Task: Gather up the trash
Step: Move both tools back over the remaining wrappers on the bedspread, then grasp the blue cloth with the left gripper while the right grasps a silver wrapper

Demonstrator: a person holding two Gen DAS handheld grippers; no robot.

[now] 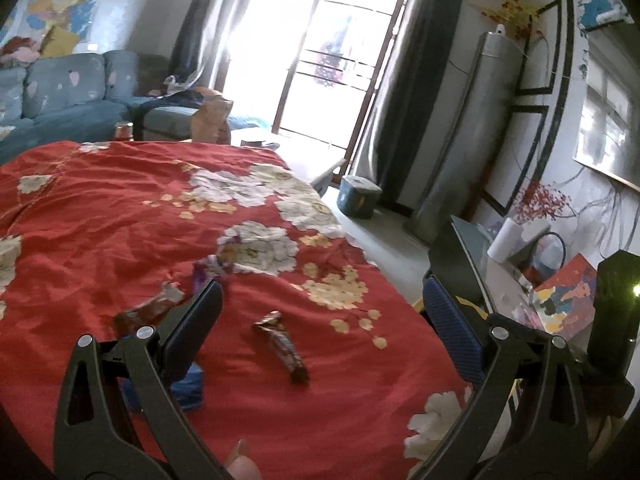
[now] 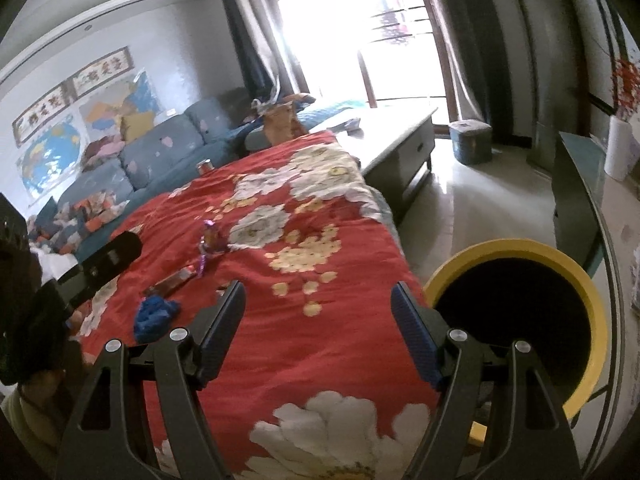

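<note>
Item one, your left gripper (image 1: 322,292): fingers spread wide, nothing between the pads, poised above the red floral cloth (image 1: 120,208).

Item two, your right gripper (image 2: 318,292): fingers likewise apart and empty, over the near right part of the same cloth, close to its right edge.

Item three, trash on the cloth. A dark brown wrapper (image 1: 282,346) lies flat in the open lane ahead of your left gripper, touching neither finger. A second brown wrapper (image 1: 148,312) lies just left of the left finger (image 1: 196,324). A crumpled blue piece (image 1: 188,386) sits partly hidden under that same finger. A purple wrapper (image 1: 218,264) lies farther out, at the rim of a white flower print. From the right wrist view the blue piece, the brown wrapper and the purple one all lie left of your right gripper, well apart from it.

Item four, yellow-rimmed bin (image 2: 516,320): dark open mouth, just beside the cloth's right edge and just right of your right finger (image 2: 416,340).

Item five, edges and room. The cloth's right edge drops to bare pale floor (image 2: 480,208), open as far as a small grey stool (image 2: 470,140). A low white table (image 2: 400,136) adjoins the cloth's far end. A blue sofa (image 2: 160,152) runs along the left side. The cloth between both grippers and the far flowers is open.
</note>
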